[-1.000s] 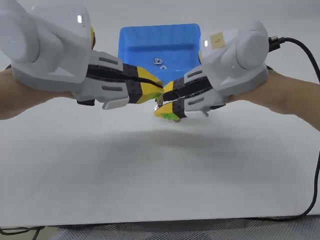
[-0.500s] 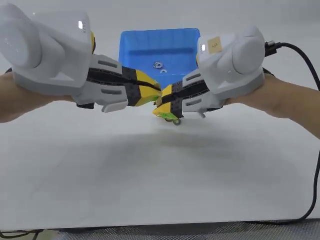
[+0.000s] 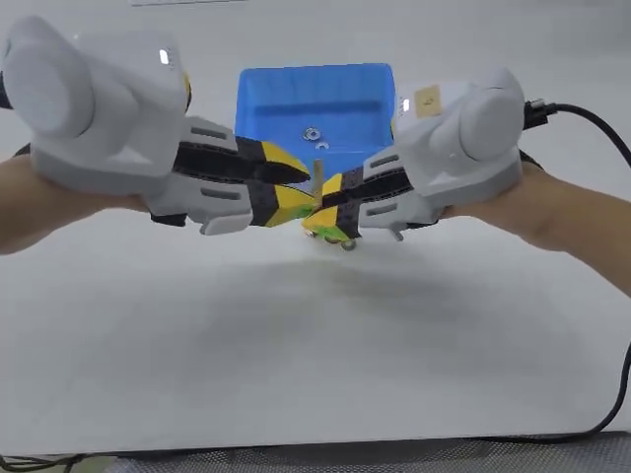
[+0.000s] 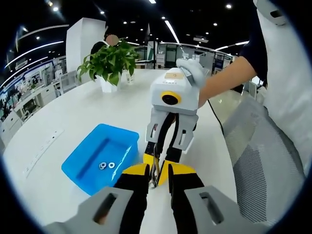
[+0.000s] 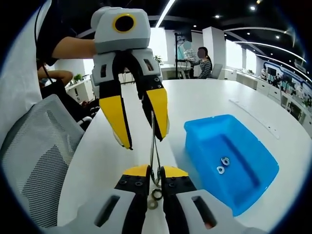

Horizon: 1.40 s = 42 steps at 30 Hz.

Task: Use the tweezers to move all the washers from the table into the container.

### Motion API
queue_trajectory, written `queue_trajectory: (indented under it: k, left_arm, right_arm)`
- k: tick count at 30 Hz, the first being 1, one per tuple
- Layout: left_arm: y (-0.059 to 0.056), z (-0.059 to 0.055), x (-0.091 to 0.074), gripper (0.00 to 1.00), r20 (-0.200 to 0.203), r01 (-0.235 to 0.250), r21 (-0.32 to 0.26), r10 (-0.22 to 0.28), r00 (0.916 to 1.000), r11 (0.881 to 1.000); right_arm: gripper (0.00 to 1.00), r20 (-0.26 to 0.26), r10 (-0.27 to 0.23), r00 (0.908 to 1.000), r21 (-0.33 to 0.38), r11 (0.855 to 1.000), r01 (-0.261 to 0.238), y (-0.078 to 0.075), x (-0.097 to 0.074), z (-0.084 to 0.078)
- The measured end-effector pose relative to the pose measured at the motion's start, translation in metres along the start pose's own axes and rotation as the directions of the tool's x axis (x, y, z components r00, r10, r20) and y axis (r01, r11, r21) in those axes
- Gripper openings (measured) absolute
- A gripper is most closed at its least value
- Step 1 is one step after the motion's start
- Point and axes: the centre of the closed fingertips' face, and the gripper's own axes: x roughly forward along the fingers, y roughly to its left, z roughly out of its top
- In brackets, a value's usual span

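The metal tweezers (image 3: 316, 178) stand between the two grippers, just in front of the blue container (image 3: 258, 95). My right gripper (image 3: 330, 209) is shut on the tweezers (image 5: 154, 141). My left gripper (image 5: 145, 142) faces it with its yellow fingers open, and the tweezers rest against one inner face. The tweezers (image 4: 154, 168) rise between the left gripper's (image 4: 157, 171) own jaws. Two washers (image 3: 312, 133) lie in the container (image 5: 246, 141). Another washer (image 3: 347, 243) lies on the table under the right gripper, and two washers (image 5: 157, 194) lie below its jaws.
A black cable (image 3: 601, 123) runs from the right gripper across the white table (image 3: 296, 355). A potted plant (image 4: 109, 61) stands at the table's far end. A grey mesh chair (image 4: 258, 165) stands beside the table. The near half of the table is free room.
The left gripper's tips have closed in around the tweezers, whose upper end now stands out between the two grippers. A washer under the right gripper has come into sight.
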Motion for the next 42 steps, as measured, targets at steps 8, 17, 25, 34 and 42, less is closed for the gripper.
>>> queue_trajectory:
  k: [8, 17, 25, 34, 42]
  left_arm:
    - [0.000, 0.002, -0.007, 0.21, 0.020, -0.028, -0.011, 0.029, 0.9994, 1.000]
    - [-0.007, -0.007, -0.025, 0.32, 0.026, -0.049, -0.058, 0.051, 0.9984, 0.997]
    - [-0.011, -0.024, -0.042, 0.49, 0.012, -0.098, -0.125, 0.100, 0.9949, 0.987]
    - [-0.018, -0.037, -0.054, 0.65, -0.009, -0.132, -0.177, 0.132, 0.9912, 0.975]
    - [-0.014, -0.035, -0.064, 0.71, 0.025, -0.173, -0.186, 0.180, 0.9833, 0.967]
  right_arm:
    - [0.09, 0.007, -0.021, 0.9998, -0.010, 1.000, 0.021, -0.002, -0.003, 0.006]
    - [0.09, -0.003, -0.041, 0.9991, -0.036, 0.998, 0.041, 0.000, -0.010, 0.016]
    - [0.09, 0.004, -0.057, 0.9984, -0.058, 0.997, 0.057, 0.002, -0.018, 0.032]
    - [0.09, 0.020, -0.078, 0.9968, -0.073, 0.994, 0.079, 0.004, -0.022, 0.050]
    - [0.09, 0.039, -0.092, 0.9950, -0.108, 0.989, 0.096, -0.002, -0.031, 0.073]
